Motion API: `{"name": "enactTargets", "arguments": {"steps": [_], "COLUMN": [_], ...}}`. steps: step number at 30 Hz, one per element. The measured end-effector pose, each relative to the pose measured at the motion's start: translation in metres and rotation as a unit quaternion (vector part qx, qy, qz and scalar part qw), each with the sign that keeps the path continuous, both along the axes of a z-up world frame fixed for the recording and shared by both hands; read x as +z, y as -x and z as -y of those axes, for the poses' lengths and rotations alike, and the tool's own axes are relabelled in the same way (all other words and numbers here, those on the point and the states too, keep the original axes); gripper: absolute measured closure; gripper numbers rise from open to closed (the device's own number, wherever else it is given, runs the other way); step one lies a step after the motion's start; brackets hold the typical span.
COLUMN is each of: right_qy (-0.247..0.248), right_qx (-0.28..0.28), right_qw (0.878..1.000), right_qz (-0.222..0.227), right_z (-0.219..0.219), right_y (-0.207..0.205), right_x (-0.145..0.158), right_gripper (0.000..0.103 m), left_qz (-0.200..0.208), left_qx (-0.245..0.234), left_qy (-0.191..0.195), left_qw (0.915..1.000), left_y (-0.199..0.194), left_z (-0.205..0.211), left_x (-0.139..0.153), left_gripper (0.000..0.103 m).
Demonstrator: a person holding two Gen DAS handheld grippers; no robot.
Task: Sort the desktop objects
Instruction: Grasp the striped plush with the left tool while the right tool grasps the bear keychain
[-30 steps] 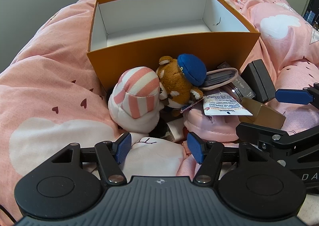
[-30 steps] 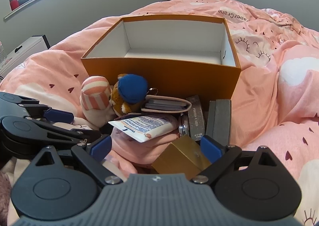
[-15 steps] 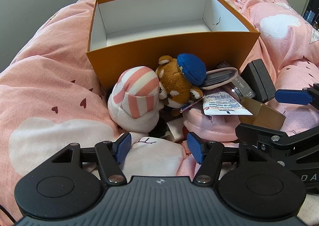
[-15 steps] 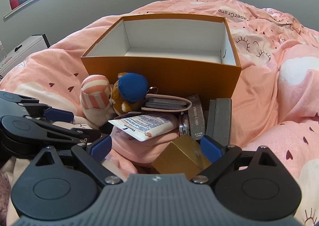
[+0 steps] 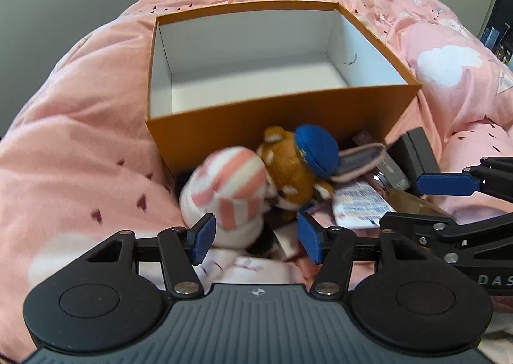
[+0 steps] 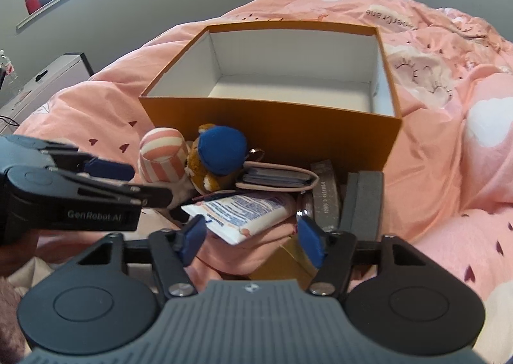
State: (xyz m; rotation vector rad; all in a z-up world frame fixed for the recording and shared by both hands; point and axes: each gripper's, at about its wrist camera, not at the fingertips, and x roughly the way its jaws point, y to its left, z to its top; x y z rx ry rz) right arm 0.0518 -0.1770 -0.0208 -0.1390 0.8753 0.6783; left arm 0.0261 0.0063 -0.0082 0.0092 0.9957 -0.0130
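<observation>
Pile of small items lies on a pink duvet (image 5: 80, 146) against the near wall of an open, empty orange box (image 5: 288, 120). Leftmost: striped plush (image 5: 231, 184), pink and white, touching the bear plush with blue cap (image 5: 298, 168) to its right. Both judged light, soft and compressible; best taken across the body, where the pads can sink in, not by cap or limbs. Left gripper (image 5: 255, 237) is spread wide and grips nothing; its left pad sits at the lower edge of the striped plush, contact uncertain because of motion blur. Next rightward: pink card wallet (image 6: 275, 176), stiff-edged and flat, lying on a printed tube (image 6: 240, 213) that looks squeezable and smooth, so likely to slip unless pinched near the crimped end. The tube rests on a pink pouch (image 6: 253, 251). Right gripper (image 6: 253, 240) is also parted and empty, pads either side of the tube's near end and apart from it. Further right: a silver card box (image 6: 325, 197), a gold carton (image 6: 282, 267) below the fingers, and a dark grey case (image 6: 364, 203) on edge; all rigid, graspable across their narrow faces.
</observation>
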Motion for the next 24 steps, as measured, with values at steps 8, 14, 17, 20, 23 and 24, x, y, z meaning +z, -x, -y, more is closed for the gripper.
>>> {"name": "enactTargets", "arguments": {"steps": [8,14,17,20,23,24], "right_qy": [-0.015,-0.028,-0.038,-0.055,-0.05,-0.052], "right_qx": [0.042,0.052,0.049,0.052,0.052,0.051], "right_qw": [0.999,0.998,0.998,0.996,0.997,0.997], "right_qz": [0.01,-0.01,-0.02,-0.039,-0.032,-0.031], "right_z": [-0.032,-0.045,-0.048,-0.053,-0.059,-0.059], "right_y": [-0.031,-0.052,-0.061,-0.066,-0.066,-0.065], "right_x": [0.004,-0.007,-0.013,-0.018,-0.019,-0.019], "right_gripper": [0.04,0.04,0.04,0.042,0.051,0.053], "left_qz": [0.017,0.041,0.048,0.045,0.046,0.047], "left_qx": [-0.042,-0.088,-0.099,-0.098,-0.093,-0.092], "left_qy": [-0.019,-0.041,-0.052,-0.051,-0.051,-0.049], "left_qw": [0.9988,0.9944,0.9925,0.9929,0.9933,0.9935], "left_y": [-0.014,-0.017,-0.018,-0.021,-0.021,-0.021], "left_z": [-0.015,-0.012,-0.011,-0.012,-0.013,-0.014], "left_x": [-0.001,-0.012,-0.016,-0.018,-0.019,-0.018], "left_gripper": [0.036,0.039,0.038,0.038,0.04,0.041]}}
